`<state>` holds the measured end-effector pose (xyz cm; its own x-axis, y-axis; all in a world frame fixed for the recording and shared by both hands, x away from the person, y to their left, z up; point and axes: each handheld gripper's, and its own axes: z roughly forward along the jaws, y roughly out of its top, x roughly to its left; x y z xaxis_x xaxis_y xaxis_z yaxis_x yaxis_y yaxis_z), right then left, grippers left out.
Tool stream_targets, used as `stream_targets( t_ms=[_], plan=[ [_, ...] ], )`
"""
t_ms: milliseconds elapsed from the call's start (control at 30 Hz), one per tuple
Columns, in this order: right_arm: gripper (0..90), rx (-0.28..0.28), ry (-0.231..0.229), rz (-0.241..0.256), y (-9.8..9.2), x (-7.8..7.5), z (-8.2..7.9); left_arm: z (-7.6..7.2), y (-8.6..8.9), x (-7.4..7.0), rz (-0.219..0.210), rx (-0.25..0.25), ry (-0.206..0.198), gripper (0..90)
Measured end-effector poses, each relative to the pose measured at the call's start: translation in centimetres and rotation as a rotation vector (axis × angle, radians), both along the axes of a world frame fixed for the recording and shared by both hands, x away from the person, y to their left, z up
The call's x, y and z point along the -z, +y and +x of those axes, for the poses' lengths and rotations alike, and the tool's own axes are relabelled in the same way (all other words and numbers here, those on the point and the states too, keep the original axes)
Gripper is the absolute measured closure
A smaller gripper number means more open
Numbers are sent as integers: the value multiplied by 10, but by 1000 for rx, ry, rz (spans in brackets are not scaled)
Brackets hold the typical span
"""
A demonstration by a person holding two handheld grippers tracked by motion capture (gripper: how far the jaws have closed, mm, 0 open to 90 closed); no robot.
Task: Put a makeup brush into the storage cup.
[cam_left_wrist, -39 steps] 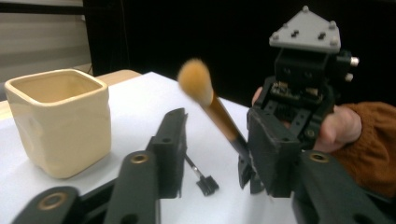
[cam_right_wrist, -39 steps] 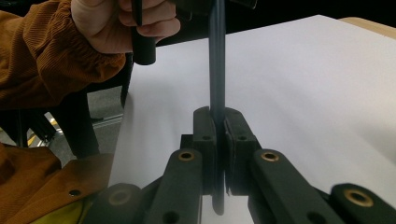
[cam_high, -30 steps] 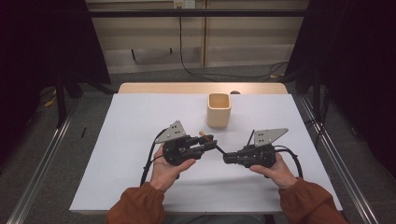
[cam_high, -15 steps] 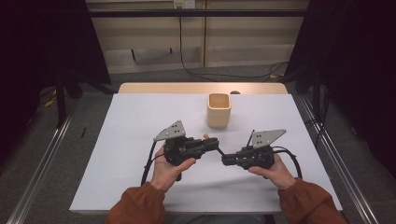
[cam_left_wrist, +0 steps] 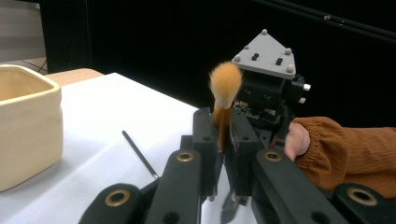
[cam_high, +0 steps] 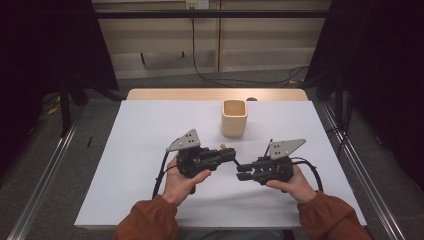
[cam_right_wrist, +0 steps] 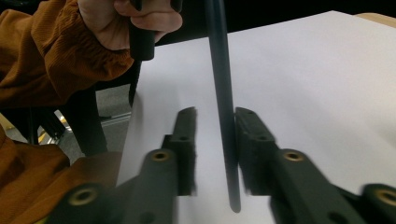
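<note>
A brush with an orange bristle tuft (cam_left_wrist: 225,83) and a dark handle (cam_right_wrist: 221,88) stands upright between the jaws of my left gripper (cam_left_wrist: 222,135), which is shut on it just below the tuft. In the high view the tuft (cam_high: 223,147) pokes out beside the left gripper (cam_high: 231,156) at the table's middle. My right gripper (cam_high: 240,175) faces it from the right. Its jaws (cam_right_wrist: 215,126) stand open on either side of the handle's lower end, which lies against the right-hand jaw. A cream square cup (cam_high: 234,117) stands behind both grippers.
A thin dark stick (cam_left_wrist: 140,154) lies on the white table sheet (cam_high: 150,130) between the cup (cam_left_wrist: 28,126) and the right gripper. Dark curtains flank the table, and a metal rail (cam_high: 360,170) runs along its right side.
Both grippers have stayed nearly in place, tip to tip. The right gripper has edged slightly toward the person, and its jaws are blurred with motion around the handle.
</note>
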<state>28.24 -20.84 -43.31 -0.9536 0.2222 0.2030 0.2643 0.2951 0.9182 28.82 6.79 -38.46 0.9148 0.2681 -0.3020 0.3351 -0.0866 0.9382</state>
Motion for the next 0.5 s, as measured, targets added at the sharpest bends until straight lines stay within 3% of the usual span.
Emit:
stream_targets(
  t_ms=[333, 500],
  plan=[
    [277, 24, 28, 18, 0, 1, 1, 2, 3, -1, 7, -7, 4, 842],
    [156, 36, 38, 33, 1, 0, 1, 2, 7, -2, 10, -12, 2, 842]
  ],
)
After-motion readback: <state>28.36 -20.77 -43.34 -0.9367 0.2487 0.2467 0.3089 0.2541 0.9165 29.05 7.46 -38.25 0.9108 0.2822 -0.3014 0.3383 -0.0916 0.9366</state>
